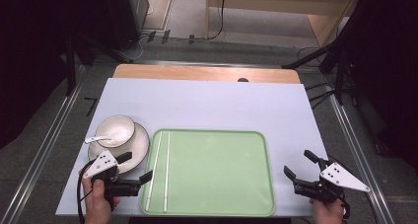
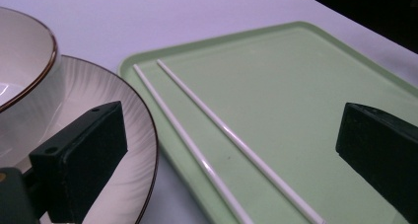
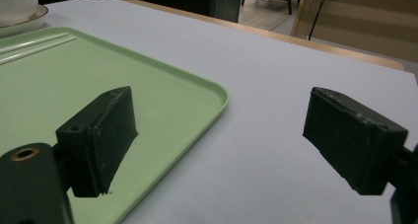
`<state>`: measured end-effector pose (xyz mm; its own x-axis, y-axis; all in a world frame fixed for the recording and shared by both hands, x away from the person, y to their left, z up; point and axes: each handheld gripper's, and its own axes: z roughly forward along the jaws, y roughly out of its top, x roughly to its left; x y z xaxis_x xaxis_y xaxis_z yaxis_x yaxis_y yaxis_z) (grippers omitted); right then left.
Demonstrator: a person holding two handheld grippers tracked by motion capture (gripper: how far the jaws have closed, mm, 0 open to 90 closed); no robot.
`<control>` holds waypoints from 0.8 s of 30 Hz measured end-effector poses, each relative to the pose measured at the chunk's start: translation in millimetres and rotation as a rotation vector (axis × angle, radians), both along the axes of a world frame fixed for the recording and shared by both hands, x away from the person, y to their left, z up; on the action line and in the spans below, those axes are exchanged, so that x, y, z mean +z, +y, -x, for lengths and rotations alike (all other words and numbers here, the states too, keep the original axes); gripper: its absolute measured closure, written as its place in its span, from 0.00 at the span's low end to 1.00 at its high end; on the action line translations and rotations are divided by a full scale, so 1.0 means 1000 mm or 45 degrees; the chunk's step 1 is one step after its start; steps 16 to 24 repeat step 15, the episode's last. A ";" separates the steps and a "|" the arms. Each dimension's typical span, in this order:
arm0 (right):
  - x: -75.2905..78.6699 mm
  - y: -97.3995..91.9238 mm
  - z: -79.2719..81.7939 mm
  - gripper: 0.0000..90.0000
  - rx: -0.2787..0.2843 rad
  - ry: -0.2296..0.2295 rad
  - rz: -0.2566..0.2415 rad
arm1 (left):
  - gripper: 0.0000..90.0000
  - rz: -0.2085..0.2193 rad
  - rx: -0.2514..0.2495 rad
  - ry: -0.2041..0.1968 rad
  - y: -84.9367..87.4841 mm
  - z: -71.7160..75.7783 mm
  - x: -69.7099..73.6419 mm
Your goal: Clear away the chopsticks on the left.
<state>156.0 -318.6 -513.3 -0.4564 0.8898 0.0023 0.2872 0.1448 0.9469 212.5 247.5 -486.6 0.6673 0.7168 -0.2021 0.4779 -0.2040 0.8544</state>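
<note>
white table | left tool jaws wide, empty, over plate and tray | right tool wide, empty

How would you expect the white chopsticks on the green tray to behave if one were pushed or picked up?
The chopsticks look thin, smooth and glossy, so probably slippery to pinch. Lying flat on the tray, they may slide or roll when nudged. They appear straight, so likely stiff and light.

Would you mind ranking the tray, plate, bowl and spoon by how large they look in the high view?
Largest to smallest, as they look in the high view:
1. Tray
2. Plate
3. Bowl
4. Spoon
All lie at a similar distance from the camera, so nearness hardly affects the order.
</note>
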 end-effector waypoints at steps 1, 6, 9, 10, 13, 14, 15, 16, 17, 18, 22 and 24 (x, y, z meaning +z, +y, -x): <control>0.000 0.000 0.000 0.14 0.000 0.001 0.000 | 0.00 -0.003 0.001 -0.003 0.003 0.001 0.000; 0.000 0.000 0.000 0.14 -0.004 0.002 -0.001 | 0.00 -0.008 0.021 -0.004 0.017 0.006 -0.002; 0.000 -0.001 0.000 0.14 -0.006 0.005 -0.003 | 0.00 0.008 0.052 -0.004 0.028 0.009 -0.002; -0.001 -0.001 0.000 0.14 -0.006 0.005 -0.005 | 0.00 0.010 0.058 -0.006 0.031 0.009 -0.002; -0.001 -0.001 0.000 0.14 -0.010 0.008 -0.005 | 0.00 0.035 0.080 -0.009 0.037 0.009 -0.001; -0.001 -0.002 -0.001 0.14 -0.012 0.008 -0.003 | 0.00 0.040 0.085 -0.011 0.038 0.008 -0.002; -0.002 -0.002 -0.001 0.14 -0.013 0.008 0.001 | 0.00 0.040 0.087 -0.011 0.039 0.008 -0.002; -0.002 -0.002 -0.001 0.14 -0.013 0.008 0.001 | 0.00 0.040 0.087 -0.011 0.039 0.008 -0.002; -0.002 -0.002 -0.001 0.14 -0.013 0.008 0.001 | 0.00 0.040 0.087 -0.011 0.039 0.008 -0.002; -0.002 -0.002 -0.001 0.14 -0.013 0.008 0.001 | 0.00 0.040 0.087 -0.011 0.039 0.008 -0.002; -0.002 -0.002 -0.001 0.14 -0.013 0.008 0.001 | 0.00 0.040 0.087 -0.011 0.039 0.008 -0.002; -0.002 -0.002 -0.001 0.14 -0.013 0.008 0.001 | 0.00 0.040 0.087 -0.011 0.039 0.008 -0.002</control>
